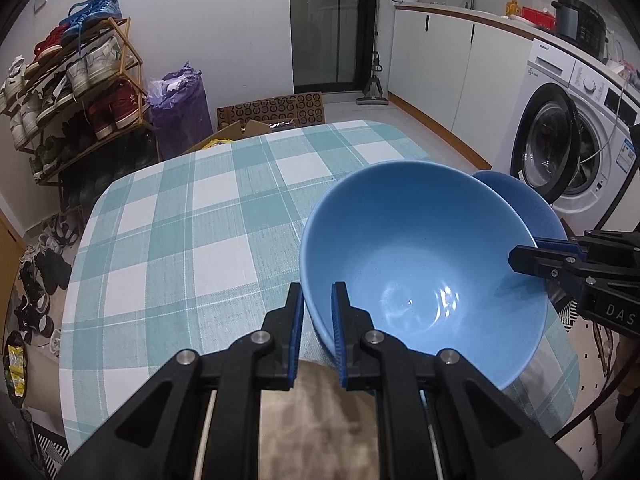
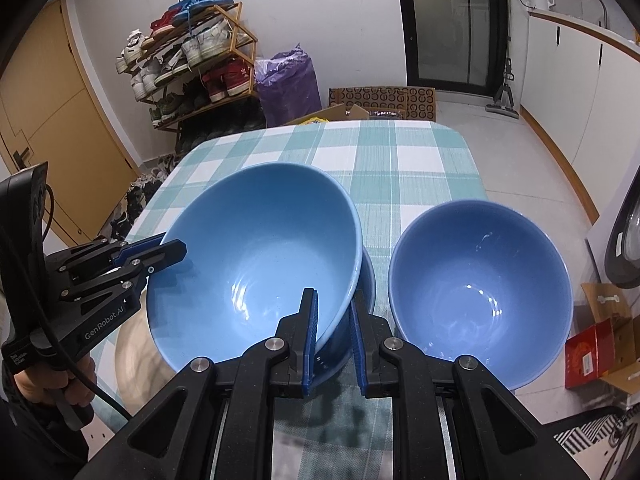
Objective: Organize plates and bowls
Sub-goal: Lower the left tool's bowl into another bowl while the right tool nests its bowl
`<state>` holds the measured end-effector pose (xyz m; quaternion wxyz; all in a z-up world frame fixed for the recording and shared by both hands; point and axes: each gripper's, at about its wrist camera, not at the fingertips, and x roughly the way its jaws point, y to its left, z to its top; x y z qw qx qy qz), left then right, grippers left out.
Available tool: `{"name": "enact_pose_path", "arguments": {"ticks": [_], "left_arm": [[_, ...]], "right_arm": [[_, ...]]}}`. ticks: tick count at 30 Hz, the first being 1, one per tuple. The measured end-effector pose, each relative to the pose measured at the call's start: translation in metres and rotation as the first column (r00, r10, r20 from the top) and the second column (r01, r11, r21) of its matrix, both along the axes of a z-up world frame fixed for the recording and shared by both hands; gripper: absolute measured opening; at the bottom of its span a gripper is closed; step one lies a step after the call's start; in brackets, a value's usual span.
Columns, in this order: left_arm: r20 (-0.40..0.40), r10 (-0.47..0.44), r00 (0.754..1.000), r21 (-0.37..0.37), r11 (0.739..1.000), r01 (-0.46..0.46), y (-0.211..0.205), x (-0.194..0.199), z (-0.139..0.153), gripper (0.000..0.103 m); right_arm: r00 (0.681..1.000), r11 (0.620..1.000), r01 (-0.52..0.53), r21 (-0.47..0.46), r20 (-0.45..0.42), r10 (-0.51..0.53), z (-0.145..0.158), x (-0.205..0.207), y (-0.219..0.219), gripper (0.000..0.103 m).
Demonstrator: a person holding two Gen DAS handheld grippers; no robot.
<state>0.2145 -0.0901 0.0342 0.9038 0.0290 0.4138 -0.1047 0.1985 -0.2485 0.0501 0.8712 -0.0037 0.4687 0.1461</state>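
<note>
Checked teal-and-white cloth covers the table [image 2: 400, 152], which is set in a utility room beside a shoe rack [image 2: 192, 60] and a washing machine [image 1: 576, 132]. A large light-blue bowl [image 2: 256, 264] is held tilted above the cloth by both grippers: the left gripper [image 1: 318, 304] is clenched on one side of its rim, the right gripper [image 2: 334, 312] on the opposite side. Beneath it a darker blue bowl [image 2: 366, 276] is partly seen, apparently the one it is being nested into. A second darker blue bowl [image 2: 480, 288] is seen just beside, upright on the cloth. The stacking step is judged to be in hand; next, the large bowl must be levelled, seated and released.
</note>
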Motion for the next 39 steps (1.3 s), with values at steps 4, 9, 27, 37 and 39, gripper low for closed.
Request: {"name": "enact_pose_path", "arguments": {"ticks": [4, 9, 27, 37, 39], "left_arm": [[-0.006, -0.001, 1.0, 0.009, 1.0, 0.001, -0.001, 0.0, -0.005, 0.012], [-0.016, 0.002, 1.0, 0.013, 1.0, -0.002, -0.002, 0.004, -0.011, 0.012], [-0.032, -0.009, 0.999, 0.061, 0.998, 0.011, -0.01, 0.006, -0.026, 0.012], [-0.03, -0.013, 0.999, 0.081, 0.997, 0.015, -0.013, 0.006, -0.028, 0.012], [-0.032, -0.014, 0.999, 0.08, 0.997, 0.017, -0.013, 0.006, -0.029, 0.012]], "right_arm": [[1.0, 1.0, 0.001, -0.004, -0.01, -0.001, -0.007, 0.001, 0.001, 0.016], [1.0, 1.0, 0.0, -0.01, -0.017, 0.0, -0.013, 0.002, 0.0, 0.016], [1.0, 0.999, -0.003, -0.05, -0.031, 0.001, -0.028, 0.004, 0.001, 0.016], [1.0, 0.994, -0.015, -0.112, -0.014, 0.014, -0.031, 0.004, 0.006, 0.016], [1.0, 0.991, -0.024, -0.132, -0.008, 0.023, -0.032, 0.002, 0.009, 0.016]]}}
